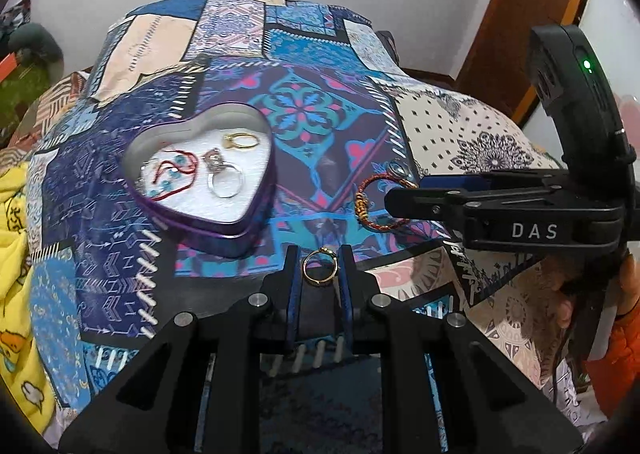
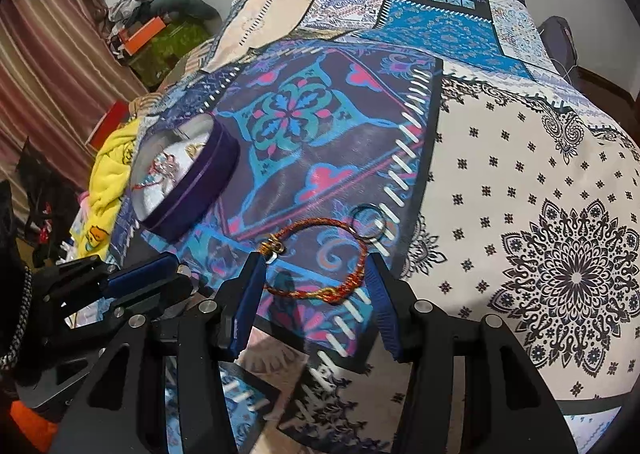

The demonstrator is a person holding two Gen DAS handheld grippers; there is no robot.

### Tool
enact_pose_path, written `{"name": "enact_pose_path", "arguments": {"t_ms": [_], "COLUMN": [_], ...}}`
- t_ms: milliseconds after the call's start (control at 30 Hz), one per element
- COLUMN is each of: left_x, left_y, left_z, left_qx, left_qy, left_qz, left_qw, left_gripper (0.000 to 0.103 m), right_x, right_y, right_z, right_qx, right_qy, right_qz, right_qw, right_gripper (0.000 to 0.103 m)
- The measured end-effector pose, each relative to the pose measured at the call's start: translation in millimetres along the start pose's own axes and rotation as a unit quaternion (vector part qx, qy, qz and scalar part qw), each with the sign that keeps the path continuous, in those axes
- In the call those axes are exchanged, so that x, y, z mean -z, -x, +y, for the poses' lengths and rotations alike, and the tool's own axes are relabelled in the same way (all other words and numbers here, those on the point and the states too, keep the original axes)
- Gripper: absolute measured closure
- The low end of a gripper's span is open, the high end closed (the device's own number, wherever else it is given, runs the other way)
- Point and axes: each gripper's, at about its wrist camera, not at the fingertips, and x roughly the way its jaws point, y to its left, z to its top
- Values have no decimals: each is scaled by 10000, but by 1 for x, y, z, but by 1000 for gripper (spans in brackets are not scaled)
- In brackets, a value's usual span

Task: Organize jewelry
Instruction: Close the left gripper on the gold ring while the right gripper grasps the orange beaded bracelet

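On the patchwork bedspread (image 1: 328, 101), my left gripper (image 1: 320, 266) pinches a gold ring (image 1: 319, 266) just beside the heart-shaped tin (image 1: 240, 230), which holds two rings and a red cord. My right gripper (image 2: 316, 282), lettered "DAS", stands half-wide around the red-gold thread bracelet (image 2: 320, 254), pads not touching.

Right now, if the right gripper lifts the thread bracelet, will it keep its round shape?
Probably not: the bracelet looks like thin twisted thread, already lying in an uneven loop, so it would likely sag. It seems light, and its small charm may swing.
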Motion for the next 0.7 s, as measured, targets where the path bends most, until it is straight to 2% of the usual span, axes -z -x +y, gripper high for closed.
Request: {"name": "enact_pose_path", "arguments": {"t_ms": [67, 100, 400, 467, 567, 700], "left_x": [0, 0, 0, 0, -1, 0], "left_y": [2, 2, 1, 3, 8, 16], "left_z": [2, 3, 1, 0, 0, -2], "left_qx": [22, 17, 30, 33, 37, 16], "left_qy": [61, 78, 41, 43, 59, 47], "left_qz": [-32, -44, -68, -96, -143, -214], "left_qw": [10000, 10000, 10000, 9999, 9999, 9998], "left_gripper": [86, 86, 86, 86, 86, 86], "right_x": [2, 3, 19, 20, 21, 21], "right_y": [-5, -7, -5, -5, -2, 1], "right_z": [0, 0, 4, 3, 0, -3], "right_qx": [196, 286, 621, 680, 710, 755], "right_qy": [30, 31, 548, 597, 569, 516], "right_qz": [41, 44, -152, -167, -218, -259], "right_qw": [9998, 9996, 9965, 9958, 9956, 9955], "right_gripper": [47, 46, 47, 53, 66, 92]}}
